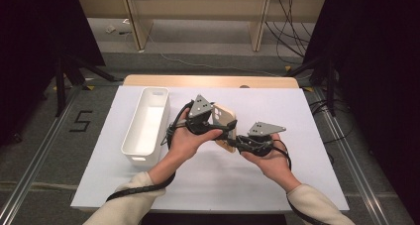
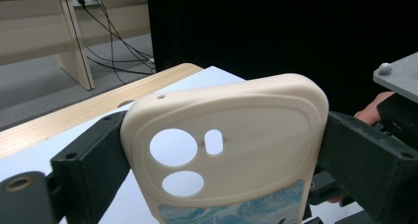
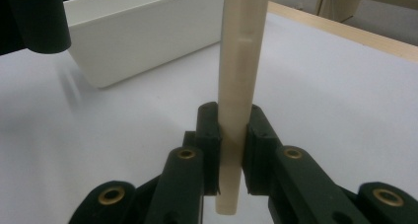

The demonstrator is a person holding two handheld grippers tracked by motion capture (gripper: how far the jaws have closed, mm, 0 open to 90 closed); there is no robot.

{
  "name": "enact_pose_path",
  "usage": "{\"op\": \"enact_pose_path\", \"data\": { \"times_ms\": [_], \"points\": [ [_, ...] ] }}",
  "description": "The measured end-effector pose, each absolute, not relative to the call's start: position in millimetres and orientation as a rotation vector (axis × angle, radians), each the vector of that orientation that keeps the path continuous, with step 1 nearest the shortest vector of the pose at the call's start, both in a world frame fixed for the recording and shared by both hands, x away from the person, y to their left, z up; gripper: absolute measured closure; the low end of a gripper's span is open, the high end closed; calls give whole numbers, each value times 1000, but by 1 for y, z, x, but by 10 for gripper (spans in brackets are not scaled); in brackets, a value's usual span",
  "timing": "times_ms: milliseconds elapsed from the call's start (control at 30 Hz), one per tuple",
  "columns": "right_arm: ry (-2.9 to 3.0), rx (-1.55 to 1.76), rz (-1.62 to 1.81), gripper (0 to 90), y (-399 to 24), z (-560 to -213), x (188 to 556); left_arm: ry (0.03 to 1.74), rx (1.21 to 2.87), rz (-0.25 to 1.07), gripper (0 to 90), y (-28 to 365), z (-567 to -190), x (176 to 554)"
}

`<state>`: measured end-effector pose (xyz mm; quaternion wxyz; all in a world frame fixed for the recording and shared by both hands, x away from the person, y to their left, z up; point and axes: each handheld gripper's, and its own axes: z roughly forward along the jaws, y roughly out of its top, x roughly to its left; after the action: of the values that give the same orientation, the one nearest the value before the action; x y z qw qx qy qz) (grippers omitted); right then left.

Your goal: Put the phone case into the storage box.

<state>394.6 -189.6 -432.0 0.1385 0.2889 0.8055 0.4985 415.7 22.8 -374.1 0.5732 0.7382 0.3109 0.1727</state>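
Observation:
A cream phone case [image 1: 225, 122] with camera cut-outs is held upright above the table between both grippers. In the left gripper view the case [image 2: 236, 130] faces the camera, and my left gripper [image 2: 226, 132] spans its width with a black jaw touching each side edge. A blue swirl print shows at its lower end. In the right gripper view the case [image 3: 240, 76] stands edge-on, with my right gripper [image 3: 231, 137] shut on its lower end, pads pressed on both faces. From above, the left gripper [image 1: 223, 127] comes in from the left and the right gripper [image 1: 233, 141] from the lower right.
A long white bin [image 1: 134, 131] lies on the white sheet [image 1: 287, 111] left of the hands, and it sits behind the case in the right gripper view [image 3: 138, 41]. The wooden table edge [image 1: 208, 80] runs along the back. Cables lie on the floor beyond.

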Motion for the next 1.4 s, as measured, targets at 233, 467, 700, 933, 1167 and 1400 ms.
{"op": "enact_pose_path", "data": {
  "times_ms": [233,467,700,933,1167,1400],
  "points": [
    [2326,845,1449,791,-189,-433,395,715,1730,411,95,22,-373,414],
    [2320,865,1440,762,-190,-434,395,700,1737,437,103,22,-372,415],
    [2301,871,1438,686,-190,-432,395,700,1729,460,107,25,-370,415],
    [2284,897,1447,525,-190,-432,397,700,1722,476,109,28,-367,416],
    [2275,930,1442,268,-188,-433,397,701,1718,492,110,30,-366,418],
    [2278,930,1446,152,-190,-434,396,704,1712,504,111,33,-363,418]
  ]
}}
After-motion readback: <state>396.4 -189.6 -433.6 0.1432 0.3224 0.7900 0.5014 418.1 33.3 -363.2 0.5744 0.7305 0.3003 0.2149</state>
